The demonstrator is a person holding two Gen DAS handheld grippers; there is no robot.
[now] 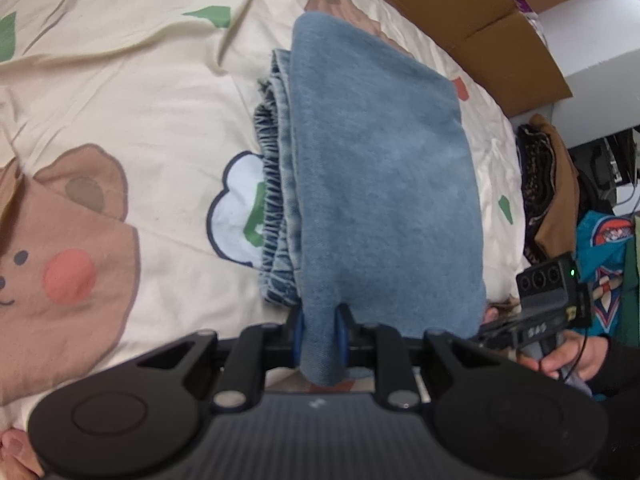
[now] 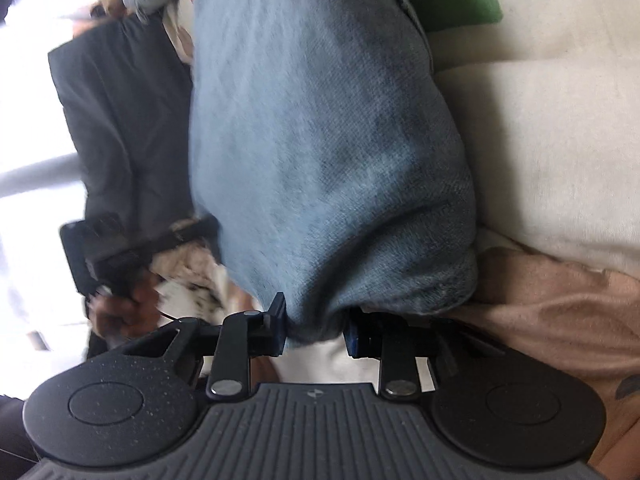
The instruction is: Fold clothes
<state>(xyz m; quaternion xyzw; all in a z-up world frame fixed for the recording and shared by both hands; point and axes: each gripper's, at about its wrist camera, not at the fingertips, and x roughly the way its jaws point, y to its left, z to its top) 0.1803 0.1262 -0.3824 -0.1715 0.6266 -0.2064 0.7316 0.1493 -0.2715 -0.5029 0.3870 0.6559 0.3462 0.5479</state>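
Denim jeans (image 2: 320,140) hide both gripper tips; the right wrist view is motion-blurred.

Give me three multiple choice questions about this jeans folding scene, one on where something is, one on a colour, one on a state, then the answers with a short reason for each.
1. Where do the folded jeans rest?
A. on a printed bedsheet
B. on a wooden floor
C. inside a drawer

2. What colour is the cloud outline printed beside the jeans' elastic waistband?
A. red
B. dark blue
C. yellow

3. What is the left gripper doing?
A. open above the sheet
B. shut on the jeans
C. holding a hanger

Answers: 1 A, the cream bear-print sheet lies under the denim. 2 B, the white cloud has a navy edge. 3 B, denim is pinched between its blue pads; the right gripper likewise clamps denim.
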